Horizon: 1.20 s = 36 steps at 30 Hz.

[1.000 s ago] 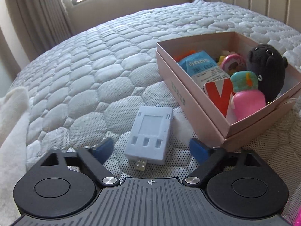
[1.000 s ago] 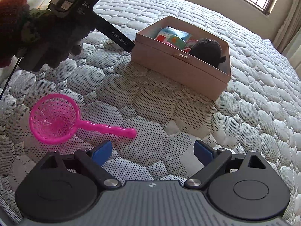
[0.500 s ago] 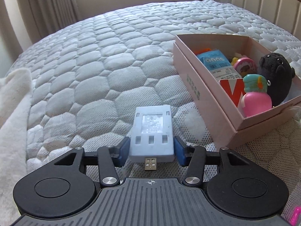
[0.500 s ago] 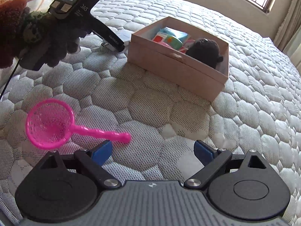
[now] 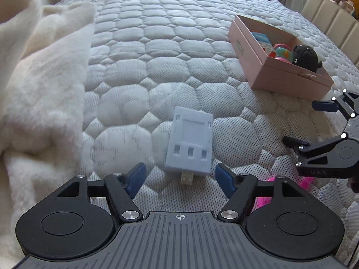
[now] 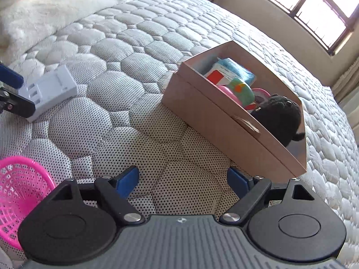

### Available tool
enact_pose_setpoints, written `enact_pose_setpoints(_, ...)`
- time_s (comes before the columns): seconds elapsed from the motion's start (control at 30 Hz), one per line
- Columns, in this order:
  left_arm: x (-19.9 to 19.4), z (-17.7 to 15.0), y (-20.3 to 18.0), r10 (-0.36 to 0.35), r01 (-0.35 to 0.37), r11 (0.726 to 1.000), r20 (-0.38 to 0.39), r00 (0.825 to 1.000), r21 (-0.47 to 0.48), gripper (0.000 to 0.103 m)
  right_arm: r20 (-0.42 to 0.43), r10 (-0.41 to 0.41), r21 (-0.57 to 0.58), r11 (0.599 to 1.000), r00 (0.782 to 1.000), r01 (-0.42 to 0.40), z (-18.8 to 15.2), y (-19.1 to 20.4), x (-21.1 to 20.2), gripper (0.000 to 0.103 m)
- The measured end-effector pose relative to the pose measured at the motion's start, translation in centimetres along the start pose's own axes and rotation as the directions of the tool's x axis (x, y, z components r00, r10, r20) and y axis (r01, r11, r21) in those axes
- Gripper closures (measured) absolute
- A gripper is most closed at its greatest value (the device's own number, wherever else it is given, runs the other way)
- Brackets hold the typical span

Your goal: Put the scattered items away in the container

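Left gripper low over the bed, jaws opening and its blue pads standing clear on either side, pressing on nothing. Just ahead of them lies the pale grey USB device, flat on the quilted cover, its metal plug pointing back toward the gripper and only that plug end reaching in between the fingertips. It's loose on the bed, not gripped.

Over to the right gripper: jaws spread wide but closing a little, and between them only dotted mattress fabric, nothing held. At its left edge sits the pink toy strainer, mesh bowl up, on the bed beside the gripper body, outside the jaws. In the left wrist view a bit of that same pink peeks out behind the left gripper's right finger, with the right gripper's black frame hanging just above it.

Further out, the pink cardboard box rests on the cover, open at the top, well apart from the USB device and from the strainer. Inside it: a black plush toy at the nearer end, a teal and pink toy next to it, and a blue packet toward the far end.

Left of everything, a white fluffy blanket is heaped along the bed's edge. Beyond the box, a window.
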<state>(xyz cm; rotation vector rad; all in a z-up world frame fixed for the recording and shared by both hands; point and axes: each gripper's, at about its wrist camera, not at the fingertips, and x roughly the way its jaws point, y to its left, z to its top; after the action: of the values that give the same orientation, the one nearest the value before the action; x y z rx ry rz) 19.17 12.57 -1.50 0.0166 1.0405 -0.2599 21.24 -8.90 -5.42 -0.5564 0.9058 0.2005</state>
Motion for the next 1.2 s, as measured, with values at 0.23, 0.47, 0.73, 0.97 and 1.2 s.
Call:
enact_pose_setpoints(0.23, -4.3, -3.0, 1.0, 0.041, -0.038, 0.991, 0.021, 0.999, -0.130, 0.010, -0.042, 0.068, -0.106, 0.992, 0.997, -0.072, -2.6, 1.5, -3.0, 0.016)
enact_pose_setpoints(0.47, -5.9, -6.7, 0.1, 0.120, -0.125, 0.982, -0.044, 0.992, -0.140, 0.007, -0.047, 0.259, -0.149, 0.953, 0.965, -0.263, -5.9, 5.6, -7.6, 0.016)
enact_pose_setpoints(0.73, -6.5, -9.3, 1.1, 0.227, -0.237, 0.923, -0.067, 0.971, -0.303, 0.006, 0.051, 0.398, -0.171, 0.907, 0.916, -0.385, -6.1, 7.0, -11.7, 0.009)
enact_pose_setpoints(0.97, -7.3, -10.9, 0.8, 0.234, -0.245, 0.915, -0.076, 0.969, -0.321, 0.003, 0.075, 0.263, 0.126, 0.954, 0.962, -0.271, -2.4, 5.1, -9.0, 0.000)
enact_pose_setpoints(1.2, -7.1, -11.2, 0.3, 0.211, -0.227, 0.929, -0.083, 0.974, -0.294, 0.003, -0.028, 0.181, 0.217, 0.961, 0.983, -0.170, -1.9, 7.3, -5.7, 0.000)
